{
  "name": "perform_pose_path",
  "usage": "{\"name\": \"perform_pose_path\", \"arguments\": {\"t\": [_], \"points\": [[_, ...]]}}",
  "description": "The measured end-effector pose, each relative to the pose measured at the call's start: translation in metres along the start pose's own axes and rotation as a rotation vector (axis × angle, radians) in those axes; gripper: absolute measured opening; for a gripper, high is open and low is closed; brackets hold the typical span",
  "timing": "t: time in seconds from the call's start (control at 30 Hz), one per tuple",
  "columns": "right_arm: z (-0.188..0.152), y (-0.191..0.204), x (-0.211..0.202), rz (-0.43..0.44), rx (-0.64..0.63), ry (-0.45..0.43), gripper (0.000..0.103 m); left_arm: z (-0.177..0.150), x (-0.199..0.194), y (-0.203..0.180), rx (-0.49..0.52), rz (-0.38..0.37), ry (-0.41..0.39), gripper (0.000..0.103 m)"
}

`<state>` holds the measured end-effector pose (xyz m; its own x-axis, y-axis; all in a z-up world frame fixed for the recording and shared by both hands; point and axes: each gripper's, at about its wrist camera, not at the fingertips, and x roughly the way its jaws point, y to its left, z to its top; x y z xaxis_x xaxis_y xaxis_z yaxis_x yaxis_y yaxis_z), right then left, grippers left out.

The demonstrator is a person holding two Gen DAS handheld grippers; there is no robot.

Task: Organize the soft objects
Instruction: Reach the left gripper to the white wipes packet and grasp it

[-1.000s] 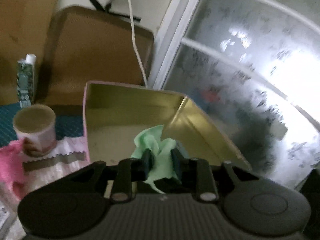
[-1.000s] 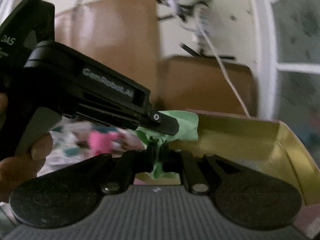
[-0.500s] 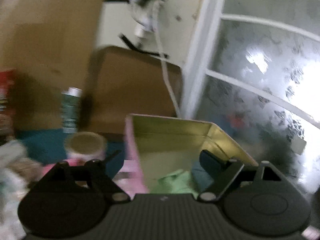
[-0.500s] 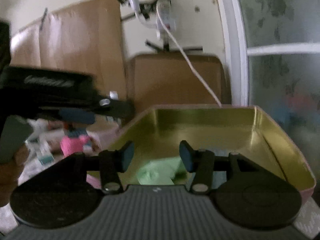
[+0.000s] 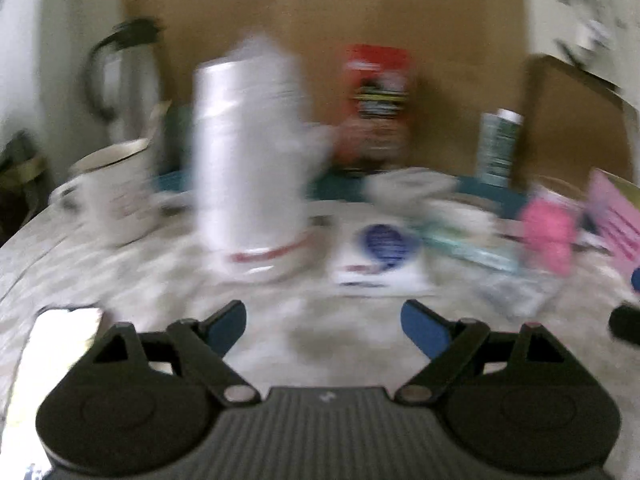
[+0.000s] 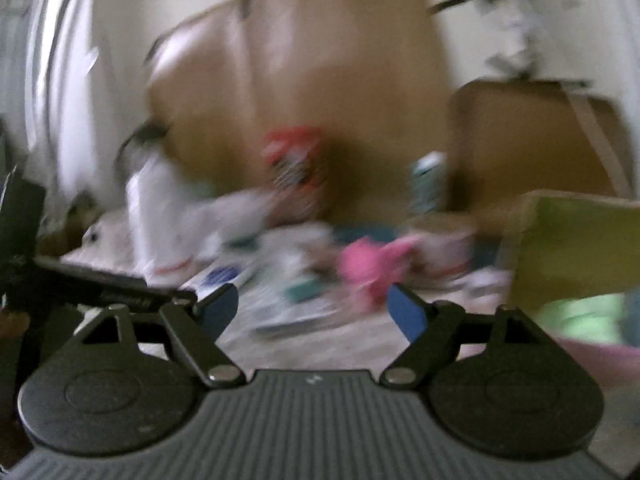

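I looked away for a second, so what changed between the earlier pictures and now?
Both tools, left and right, let go of the green cloth, their jaws just opening; it lies in the gold-lined tin. Both swung toward the cluttered table. The pink cloth stays put.

Left gripper (image 5: 324,322) jaws just opened wide, nothing between, right gripper (image 6: 312,308) likewise just opened, empty

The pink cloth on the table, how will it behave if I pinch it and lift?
The pink cloth lies crumpled, so it probably droops and trails. It looks light. It may drag the papers beside it.
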<state>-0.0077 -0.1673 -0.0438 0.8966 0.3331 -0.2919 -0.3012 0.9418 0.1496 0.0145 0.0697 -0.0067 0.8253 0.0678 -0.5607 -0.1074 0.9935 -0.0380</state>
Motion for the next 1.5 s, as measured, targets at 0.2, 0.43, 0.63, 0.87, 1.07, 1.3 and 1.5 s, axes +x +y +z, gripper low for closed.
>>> {"name": "perform_pose_path", "arguments": {"t": [0.2,0.43,0.63,0.87,1.07,1.3,1.5], "points": [[0.019,0.054,0.075,0.079,-0.063,0.147,0.084,-0.010,-0.001,0.057,-0.263,-0.047,-0.008,0.088],[0.029,0.071,0.160,0.037,-0.009,0.306,0.086,-0.012,-0.006,0.072,-0.364,-0.113,-0.050,0.089],[0.027,0.074,0.188,-0.018,0.038,0.343,0.098,-0.014,-0.001,0.075,-0.377,-0.142,-0.048,0.093],[0.025,0.079,0.190,-0.023,-0.033,0.338,0.100,-0.019,-0.007,0.073,-0.399,-0.124,-0.054,0.093],[0.028,0.079,0.183,0.042,-0.072,0.345,0.076,-0.021,-0.010,0.073,-0.418,-0.114,-0.058,0.093],[0.026,0.077,0.178,0.057,-0.074,0.340,0.074,-0.019,-0.009,0.072,-0.407,-0.105,-0.053,0.093],[0.023,0.073,0.166,0.088,-0.087,0.342,0.073,-0.013,0.000,0.074,-0.376,-0.114,-0.042,0.094]]}}
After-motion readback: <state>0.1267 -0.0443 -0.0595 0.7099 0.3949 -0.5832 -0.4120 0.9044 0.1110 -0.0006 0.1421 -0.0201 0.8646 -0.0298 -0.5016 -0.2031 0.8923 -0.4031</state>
